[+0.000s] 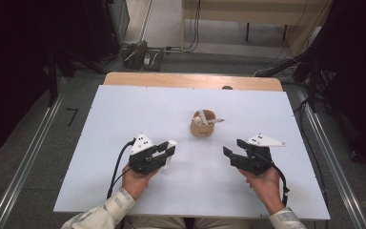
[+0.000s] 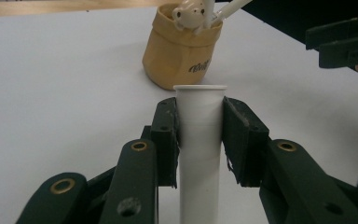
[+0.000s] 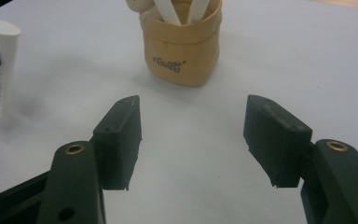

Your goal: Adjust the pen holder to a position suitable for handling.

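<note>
A tan pouch (image 1: pixel 203 125) with a rolled rim stands near the middle of the white tabletop (image 1: pixel 124 109), a little toward the far edge; it bears one dark word in looping script low on its side, too blurred to read in either gripper view. Inside it are a small cream bear figure (image 2: pixel 189 15) peeping over the rim and two white sticks (image 3: pixel 167 10) that lean out of the opening. There is one white tube (image 2: pixel 200 140), with a flared flat top, and it is held in the left claw (image 1: pixel 167 151), whose two black pads press on it from both sides just under its top, so the jaws stand narrow and clamped. In the right gripper view the tube shows a label of fine print down its side, too small to make out. The tube and left claw sit over the near left part of the tabletop, well apart from the pouch. The right claw (image 1: pixel 234 149) is at the near right part, its jaws spread wide with nothing between them, pointing toward the pouch. Two claws, one pouch, one tube.
</note>
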Demonstrator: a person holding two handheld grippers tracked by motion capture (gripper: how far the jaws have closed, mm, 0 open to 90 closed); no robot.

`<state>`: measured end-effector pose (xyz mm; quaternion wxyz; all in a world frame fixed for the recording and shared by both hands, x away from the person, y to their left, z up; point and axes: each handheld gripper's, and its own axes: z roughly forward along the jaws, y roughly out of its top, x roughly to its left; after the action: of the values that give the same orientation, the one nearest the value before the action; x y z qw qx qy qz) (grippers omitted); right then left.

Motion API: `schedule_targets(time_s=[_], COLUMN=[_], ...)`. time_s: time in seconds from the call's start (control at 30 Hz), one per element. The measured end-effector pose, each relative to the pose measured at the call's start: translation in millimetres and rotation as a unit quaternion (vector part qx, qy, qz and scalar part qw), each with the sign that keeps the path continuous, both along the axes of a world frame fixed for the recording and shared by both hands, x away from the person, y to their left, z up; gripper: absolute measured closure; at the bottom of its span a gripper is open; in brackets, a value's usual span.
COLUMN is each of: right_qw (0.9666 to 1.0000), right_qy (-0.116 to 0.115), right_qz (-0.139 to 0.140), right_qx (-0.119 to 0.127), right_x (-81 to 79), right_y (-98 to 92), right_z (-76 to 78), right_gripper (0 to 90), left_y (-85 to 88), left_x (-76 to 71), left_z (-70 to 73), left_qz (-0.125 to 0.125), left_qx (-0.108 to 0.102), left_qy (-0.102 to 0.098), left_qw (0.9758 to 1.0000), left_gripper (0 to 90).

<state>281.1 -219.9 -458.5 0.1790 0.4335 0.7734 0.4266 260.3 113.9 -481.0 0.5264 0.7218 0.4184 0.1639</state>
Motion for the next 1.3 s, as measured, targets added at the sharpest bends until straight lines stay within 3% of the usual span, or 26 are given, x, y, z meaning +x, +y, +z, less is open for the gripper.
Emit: schedule_targets(time_s=[0.23, 0.83, 1.3], right_qw=[0.9995, 0.9954, 0.9936], right_qy=[0.003, 0.017, 0.037], right_qz=[0.03, 0.09, 0.094], right_qx=[0.006, 0.028, 0.051], right_x=[-4.8, -7.4, 0.6], right_y=[16.1, 61.7, 74.3], right_z=[-2.1, -7.6, -13.8], right_gripper=[34.9, 36.9, 45.2], left_y=[-15.9, -53.2, -69.2], left_x=[8.1, 17.4, 15.7], left_z=[5.8, 10.8, 10.3], left_qz=[0.001, -0.008, -0.013], left_qx=[-0.018, -0.03, -0.033], left_qy=[-0.013, -0.029, -0.037], left_qw=[0.9998, 0.9991, 0.9987], left_gripper=[68.2, 68.2, 68.1])
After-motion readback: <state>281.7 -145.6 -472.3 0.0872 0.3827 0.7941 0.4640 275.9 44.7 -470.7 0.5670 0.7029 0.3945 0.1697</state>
